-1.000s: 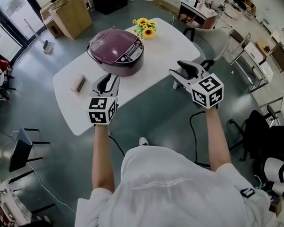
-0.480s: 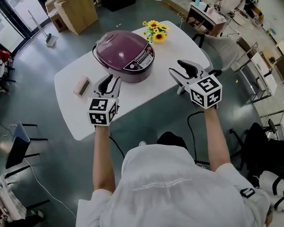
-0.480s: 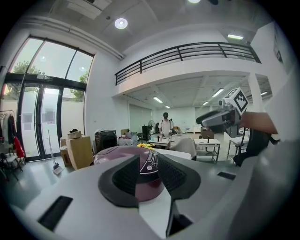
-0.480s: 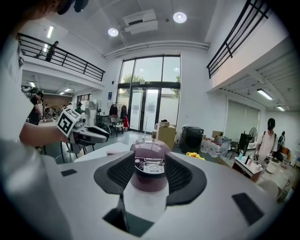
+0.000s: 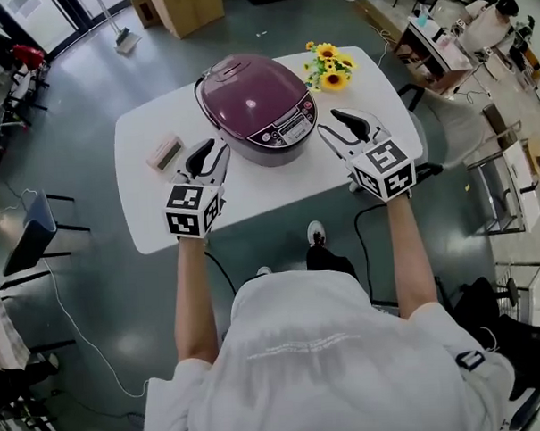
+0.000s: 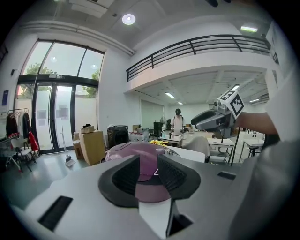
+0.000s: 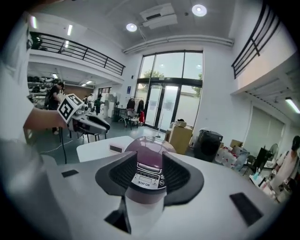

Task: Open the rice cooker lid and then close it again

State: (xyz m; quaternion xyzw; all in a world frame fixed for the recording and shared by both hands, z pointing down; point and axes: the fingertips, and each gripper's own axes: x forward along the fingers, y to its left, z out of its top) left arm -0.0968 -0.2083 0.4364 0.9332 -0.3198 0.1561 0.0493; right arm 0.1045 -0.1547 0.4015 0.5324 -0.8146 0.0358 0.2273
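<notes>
1. Centrally, the rice cooker [image 5: 258,108] stands on the white table [image 5: 142,144], lid down
2. Left gripper [image 5: 211,154]: jaws apart, empty, near its left side
3. Right gripper [image 5: 334,125]: jaws apart though they have just been closing, nothing between them

Both bare forearms reach up from the lower middle of the head view. The left forearm [image 5: 191,294] rises almost straight. At centre left, the left gripper [image 5: 208,155] points toward the top of the frame, its jaws part-way apart and clamping nothing. The right forearm [image 5: 407,253] leans slightly left. The right gripper [image 5: 331,125], right of centre, angles toward the upper left. Its jaws have just been closing but stand apart, pads pressing on nothing.
</notes>
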